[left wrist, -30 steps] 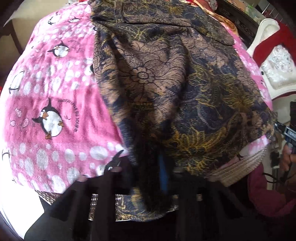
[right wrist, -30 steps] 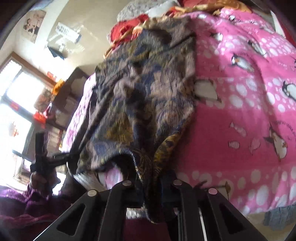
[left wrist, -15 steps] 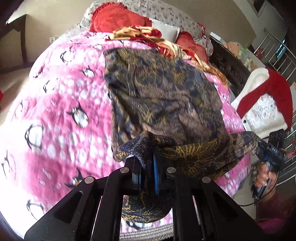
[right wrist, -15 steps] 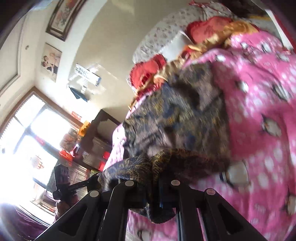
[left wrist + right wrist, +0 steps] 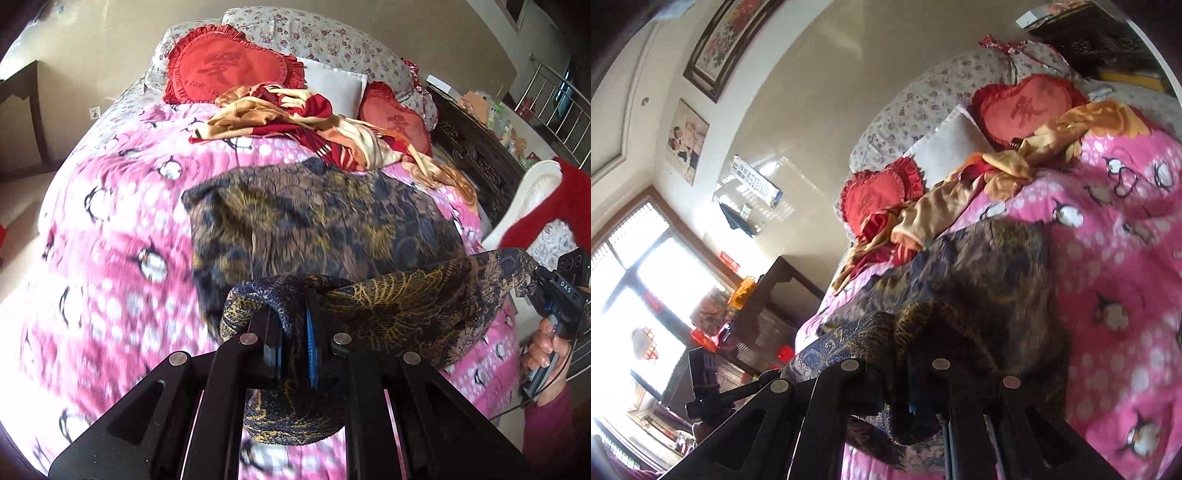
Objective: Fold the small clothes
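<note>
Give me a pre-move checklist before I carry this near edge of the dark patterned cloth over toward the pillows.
1. Left tool clamped on the patterned cloth: ok, fabric pinched between the fingers.
2. Right tool clamped on the same edge: ok.
3. Edge taut between both tools: ok, it spans across in the left wrist view.
4. Far half lying flat on the pink penguin blanket: cannot tell, blurred.
5. Landing zone free: not ok, the red-and-gold cloth lies crumpled just beyond the far edge.
</note>
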{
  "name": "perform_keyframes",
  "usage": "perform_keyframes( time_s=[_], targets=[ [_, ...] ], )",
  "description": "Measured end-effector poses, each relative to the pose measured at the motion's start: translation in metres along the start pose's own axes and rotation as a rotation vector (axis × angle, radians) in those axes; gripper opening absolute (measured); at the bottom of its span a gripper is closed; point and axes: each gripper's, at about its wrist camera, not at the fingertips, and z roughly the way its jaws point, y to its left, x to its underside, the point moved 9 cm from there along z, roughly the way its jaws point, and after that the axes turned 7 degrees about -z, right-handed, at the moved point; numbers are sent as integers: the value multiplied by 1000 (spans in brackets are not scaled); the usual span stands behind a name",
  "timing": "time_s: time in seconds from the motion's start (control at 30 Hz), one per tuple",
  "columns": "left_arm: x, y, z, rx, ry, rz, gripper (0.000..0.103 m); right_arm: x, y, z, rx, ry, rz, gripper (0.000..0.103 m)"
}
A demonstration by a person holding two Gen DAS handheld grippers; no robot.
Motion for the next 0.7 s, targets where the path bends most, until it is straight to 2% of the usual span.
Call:
perform_keyframes(
  time_s=[0.27, 0.4, 0.5, 0.57, 0.6, 0.63, 0.7],
  targets=[
    [-58, 8, 61, -65, 22, -13, 8, -41, -36, 69, 91, 68, 5, 8],
    [-75, 15, 86, -62, 39, -29, 8, -52, -56, 100, 137, 102, 13, 8],
    [-88, 17, 99, -11, 59, -57, 9, -59, -66, 117, 187, 128, -30, 8],
    [-92, 20, 103, 8, 93, -81, 18, -61, -72, 123, 234, 178, -50, 23],
    [-93, 22, 101, 8, 105, -88, 27, -63, -73, 120, 246, 177, -50, 27],
    [-95, 23, 97, 6, 99, -84, 41, -66, -71, 114, 245, 157, -47, 31],
    [-98, 27, 81, -12, 48, -59, 62, -75, -67, 97, 243, 95, -48, 41]
  ],
)
